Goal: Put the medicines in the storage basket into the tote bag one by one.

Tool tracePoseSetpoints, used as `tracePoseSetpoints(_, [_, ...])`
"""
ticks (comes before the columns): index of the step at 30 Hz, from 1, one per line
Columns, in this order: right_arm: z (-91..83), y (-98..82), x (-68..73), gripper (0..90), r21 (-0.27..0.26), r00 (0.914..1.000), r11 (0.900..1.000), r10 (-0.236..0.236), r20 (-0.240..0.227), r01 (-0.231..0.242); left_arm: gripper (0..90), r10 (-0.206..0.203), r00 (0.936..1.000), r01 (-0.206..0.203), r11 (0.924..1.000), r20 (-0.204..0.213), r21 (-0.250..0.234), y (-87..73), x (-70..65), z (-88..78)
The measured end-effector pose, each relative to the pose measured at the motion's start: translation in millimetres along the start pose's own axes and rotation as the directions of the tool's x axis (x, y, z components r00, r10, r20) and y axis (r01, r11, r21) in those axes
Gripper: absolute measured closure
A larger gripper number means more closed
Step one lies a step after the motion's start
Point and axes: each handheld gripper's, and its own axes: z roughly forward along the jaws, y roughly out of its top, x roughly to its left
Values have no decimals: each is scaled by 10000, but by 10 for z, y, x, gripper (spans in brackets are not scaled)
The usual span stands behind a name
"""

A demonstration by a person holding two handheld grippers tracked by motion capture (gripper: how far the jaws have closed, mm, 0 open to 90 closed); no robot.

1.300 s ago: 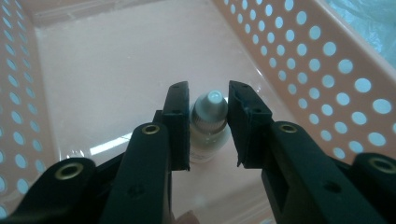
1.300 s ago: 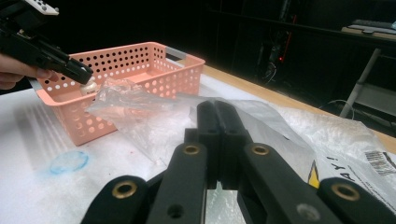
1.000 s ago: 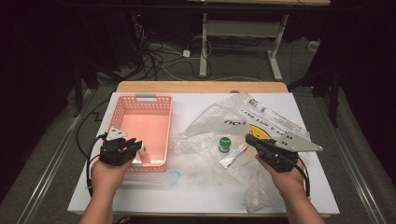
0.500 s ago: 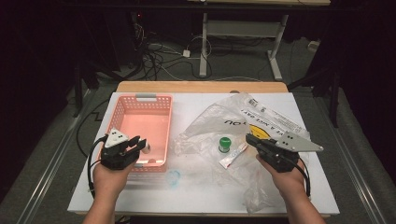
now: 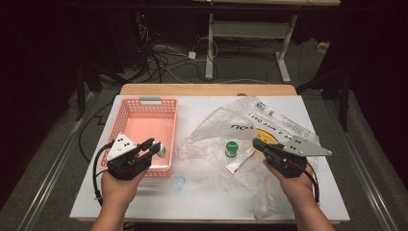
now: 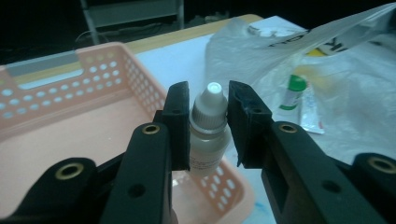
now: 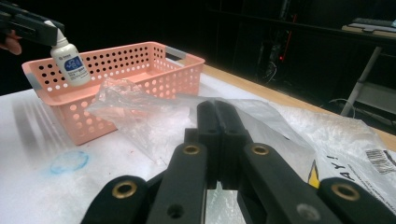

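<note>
My left hand-held gripper (image 5: 155,146) is clamped on 1 small white dropper bottle (image 6: 208,135), upright, cap up, pads on both sides of it. I hold it w/ the bottle just above the near right corner of the basket (image 5: 144,103), over the rim. From the right gripper view the same bottle (image 7: 70,60) hangs in front of the basket's near wall, blue label facing out.

My right hand-held gripper (image 5: 256,143) has jaws together, nothing between them. It sits well to the right of the basket, over the plastic bags.

Count, all relative to the basket:
- 1 pink perforated basket, on the left part of the white bench (image 5: 207,202); no items visible inside.
- 1 dropper bottle, in my left grip.
- 1 green-capped tube (image 5: 231,148), to the right of the basket, lying on clear plastic.
- 1 small white sachet (image 5: 239,161), just beside that tube, farther from the basket.
- Crumpled clear bags: at least 2, one printed w/ black text & yellow smiley (image 5: 279,126), far right of the basket; exact no. I can't tell.
- 1 faint blue ring mark (image 5: 178,183) on the bench, just by the basket's near right corner.
</note>
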Motion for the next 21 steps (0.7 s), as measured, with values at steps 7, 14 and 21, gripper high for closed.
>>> tracePoseSetpoints(7, [-7, 1, -3, 900, 4, 10000, 10000, 23, 37, -23, 690, 488, 9975, -488, 9988, 520, -18, 34, -208, 73])
tracePoseSetpoints(14, [-9, 7, -6, 900, -47, 10000, 10000, -79, 29, 80, 690, 723, 9902, -731, 9973, 1196, 21, 27, -390, 185])
tracePoseSetpoints(21, [-4, 9, 11, 900, 4, 10000, 10000, -47, 19, 47, 690, 972, 9795, -1003, 9949, 1763, 86, 16, -595, 320])
